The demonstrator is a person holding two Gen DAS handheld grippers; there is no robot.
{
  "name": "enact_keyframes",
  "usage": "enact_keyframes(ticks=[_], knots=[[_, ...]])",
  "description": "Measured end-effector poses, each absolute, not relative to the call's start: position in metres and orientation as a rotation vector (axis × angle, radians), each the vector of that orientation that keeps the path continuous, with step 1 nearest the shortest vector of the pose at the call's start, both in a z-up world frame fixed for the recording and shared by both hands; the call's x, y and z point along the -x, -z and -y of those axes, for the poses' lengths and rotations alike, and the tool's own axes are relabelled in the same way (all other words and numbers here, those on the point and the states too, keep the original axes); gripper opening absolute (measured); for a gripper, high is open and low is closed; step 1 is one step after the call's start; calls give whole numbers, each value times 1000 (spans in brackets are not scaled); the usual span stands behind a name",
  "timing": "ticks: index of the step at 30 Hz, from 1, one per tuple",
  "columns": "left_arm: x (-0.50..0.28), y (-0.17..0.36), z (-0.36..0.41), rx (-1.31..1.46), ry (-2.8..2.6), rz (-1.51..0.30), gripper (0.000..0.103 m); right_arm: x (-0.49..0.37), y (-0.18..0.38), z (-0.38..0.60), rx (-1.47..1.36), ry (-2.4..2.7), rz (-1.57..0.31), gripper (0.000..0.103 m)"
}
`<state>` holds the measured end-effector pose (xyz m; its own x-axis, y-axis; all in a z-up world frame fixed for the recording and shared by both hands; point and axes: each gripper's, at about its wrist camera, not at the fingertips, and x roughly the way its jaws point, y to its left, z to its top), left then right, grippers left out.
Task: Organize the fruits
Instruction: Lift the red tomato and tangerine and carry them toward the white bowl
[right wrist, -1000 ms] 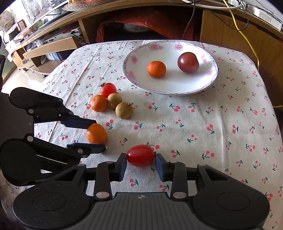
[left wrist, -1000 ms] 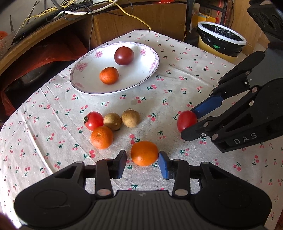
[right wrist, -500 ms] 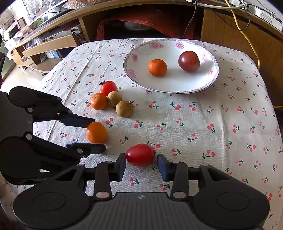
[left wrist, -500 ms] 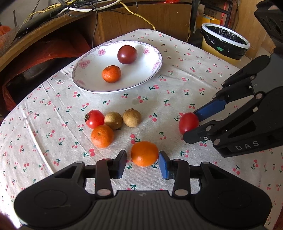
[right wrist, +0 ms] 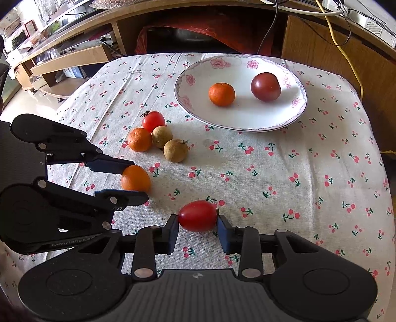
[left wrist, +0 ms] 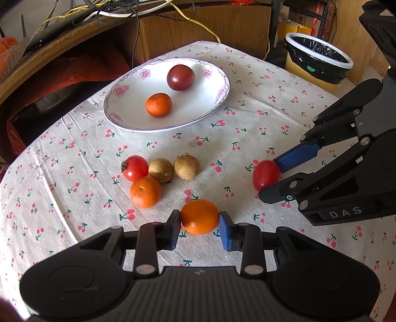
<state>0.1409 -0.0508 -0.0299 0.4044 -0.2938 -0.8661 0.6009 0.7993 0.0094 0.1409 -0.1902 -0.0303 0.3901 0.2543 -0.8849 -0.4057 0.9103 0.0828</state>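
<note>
My left gripper (left wrist: pixel 199 229) is shut on an orange (left wrist: pixel 199 217), seen also in the right wrist view (right wrist: pixel 135 178). My right gripper (right wrist: pixel 197 227) is shut on a red oval tomato (right wrist: pixel 197 216), which also shows in the left wrist view (left wrist: pixel 266 174). Both fruits are at or just above the cloth. The white flowered plate (left wrist: pixel 138 121) at the back holds a small orange (left wrist: pixel 158 104) and a dark red tomato (left wrist: pixel 180 77). A red tomato (left wrist: pixel 134 168), an orange (left wrist: pixel 145 191) and two brown fruits (left wrist: pixel 161 170) (left wrist: pixel 186 165) lie clustered mid-table.
The table has a white cherry-print cloth (left wrist: pixel 247 119). A yellow bin with a black liner (left wrist: pixel 318 59) stands beyond the table's far right. Wooden furniture with cables (left wrist: pixel 99 14) runs along the back.
Both grippers' jaws have closed in onto their fruits. Both views have drawn slightly back, and the plate sits a little farther off.
</note>
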Motion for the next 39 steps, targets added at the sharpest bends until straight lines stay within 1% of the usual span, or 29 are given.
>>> enact_keyframes(ticks=[16, 39], knots=[[-143, 29, 53, -346, 572, -1005, 41, -141, 31, 191, 156, -419, -1096, 29], [-150, 11, 54, -324, 555, -948, 41, -142, 20, 188, 147, -408, -1044, 28]])
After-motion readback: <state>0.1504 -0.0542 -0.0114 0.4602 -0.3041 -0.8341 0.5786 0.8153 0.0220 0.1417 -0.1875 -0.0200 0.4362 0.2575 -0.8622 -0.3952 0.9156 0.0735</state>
